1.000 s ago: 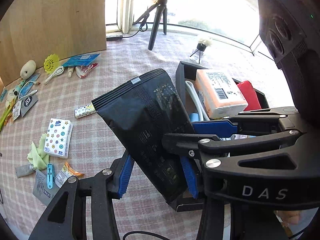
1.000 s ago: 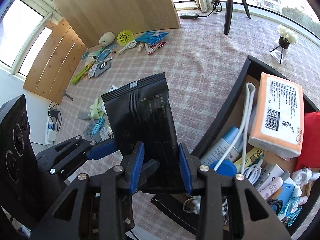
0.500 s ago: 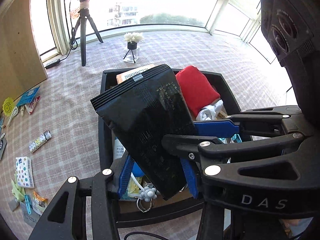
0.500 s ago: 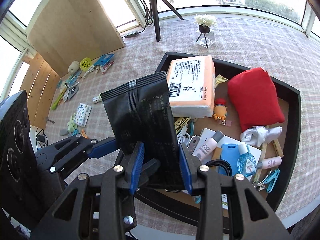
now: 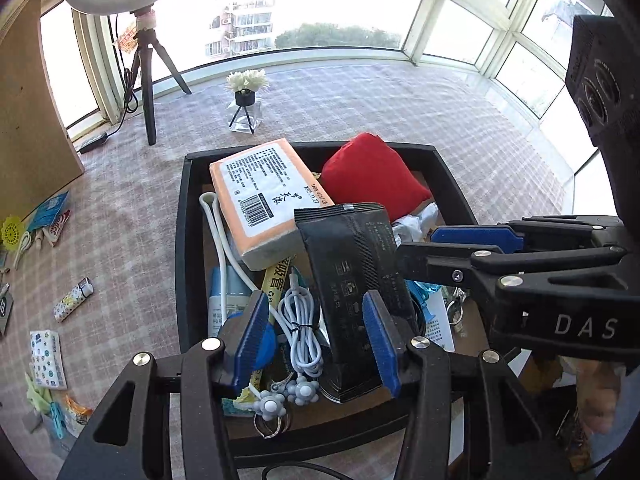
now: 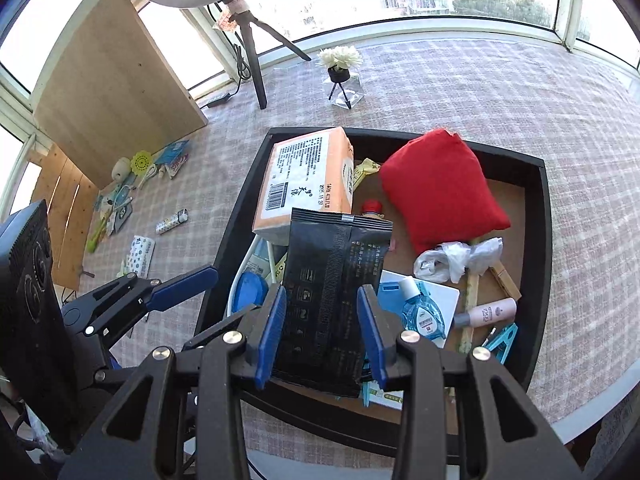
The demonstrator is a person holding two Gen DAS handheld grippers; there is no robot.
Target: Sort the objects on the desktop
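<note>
A black foil packet (image 5: 352, 280) (image 6: 332, 292) stands tilted inside the black tray (image 5: 182, 264) (image 6: 540, 240), its lower end near the front wall. My left gripper (image 5: 316, 340) is opening. Only its right pad is beside the packet, and a white cable (image 5: 300, 328) shows in the wide gap. My right gripper (image 6: 322, 332) flanks the packet with both blue pads, but the packet sits lower and turned between them, so it looks loose. In the left wrist view the right gripper (image 5: 416, 246) reaches in from the right, its tip at the packet's edge.
The tray also holds an orange tissue pack (image 5: 260, 196), a red pouch (image 6: 440, 188), bottles and clips. Small items (image 5: 46, 354) lie on the checked cloth to the left. A flower vase (image 5: 244, 96), a tripod (image 5: 146, 80) and a wooden board (image 6: 116, 80) stand behind.
Both grippers carried the packet from over the cloth to above the tray. The packet has since slipped lower and turned between the pads, and it no longer spans the left gripper's gap.
</note>
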